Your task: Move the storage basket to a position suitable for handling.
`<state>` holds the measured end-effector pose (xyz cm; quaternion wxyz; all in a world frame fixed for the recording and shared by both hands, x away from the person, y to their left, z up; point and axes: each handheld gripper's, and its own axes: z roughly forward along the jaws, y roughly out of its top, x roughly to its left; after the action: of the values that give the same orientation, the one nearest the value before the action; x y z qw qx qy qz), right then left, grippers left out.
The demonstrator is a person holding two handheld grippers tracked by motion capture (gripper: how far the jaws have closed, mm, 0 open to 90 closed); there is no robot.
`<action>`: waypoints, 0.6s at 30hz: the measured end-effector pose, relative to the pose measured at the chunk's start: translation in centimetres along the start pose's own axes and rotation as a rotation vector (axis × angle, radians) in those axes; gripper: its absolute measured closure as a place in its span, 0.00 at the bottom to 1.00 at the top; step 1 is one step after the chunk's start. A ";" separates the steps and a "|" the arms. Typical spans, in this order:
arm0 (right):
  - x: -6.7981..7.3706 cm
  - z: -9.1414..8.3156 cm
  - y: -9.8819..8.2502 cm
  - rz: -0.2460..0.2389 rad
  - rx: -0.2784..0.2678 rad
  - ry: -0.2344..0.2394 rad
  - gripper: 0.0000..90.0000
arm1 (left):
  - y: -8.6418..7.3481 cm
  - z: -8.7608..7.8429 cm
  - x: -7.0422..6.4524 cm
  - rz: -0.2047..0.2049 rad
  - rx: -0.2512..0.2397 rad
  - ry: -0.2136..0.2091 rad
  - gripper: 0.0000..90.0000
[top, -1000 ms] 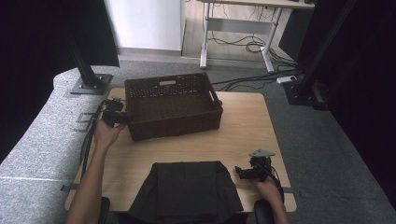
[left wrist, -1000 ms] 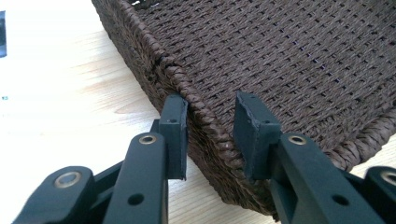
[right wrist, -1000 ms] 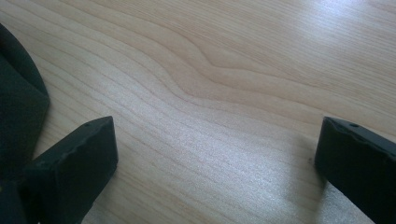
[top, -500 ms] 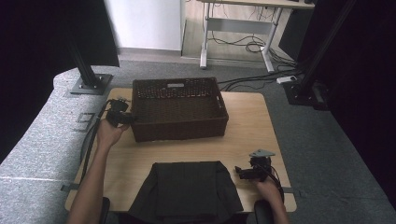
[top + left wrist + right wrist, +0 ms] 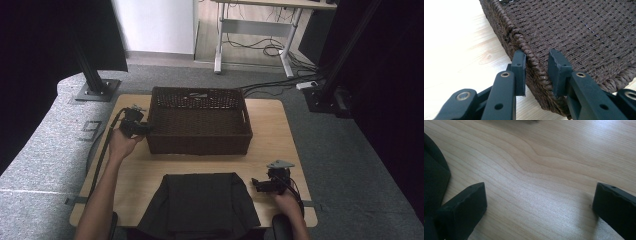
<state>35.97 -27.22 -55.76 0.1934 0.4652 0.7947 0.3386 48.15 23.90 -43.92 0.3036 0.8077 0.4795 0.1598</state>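
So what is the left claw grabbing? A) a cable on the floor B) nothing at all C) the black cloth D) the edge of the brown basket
D: in the left gripper view the left claw has one jaw outside and one inside the woven rim of the brown basket, closed on it.

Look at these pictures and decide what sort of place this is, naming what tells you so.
Probably a lab or workshop set up for recording. A wooden table stands on grey carpet between black stands, dark curtains hang on both sides, and loose cables lie under a desk behind.
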 end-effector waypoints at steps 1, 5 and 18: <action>0.0 0.0 0.0 0.000 0.000 0.000 0.00 | 0.0 0.0 -0.1 0.001 -0.002 -0.003 0.76; 0.0 0.0 0.0 0.000 0.000 0.000 0.00 | -0.2 -0.1 -0.6 0.008 -0.009 -0.015 0.76; 0.0 0.0 0.0 0.000 0.002 0.000 0.00 | -1.7 -0.8 -2.0 0.013 -0.035 -0.042 0.76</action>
<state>35.96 -27.23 -55.75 0.1929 0.4652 0.7951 0.3378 45.60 23.04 -44.29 0.3267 0.8085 0.4648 0.1534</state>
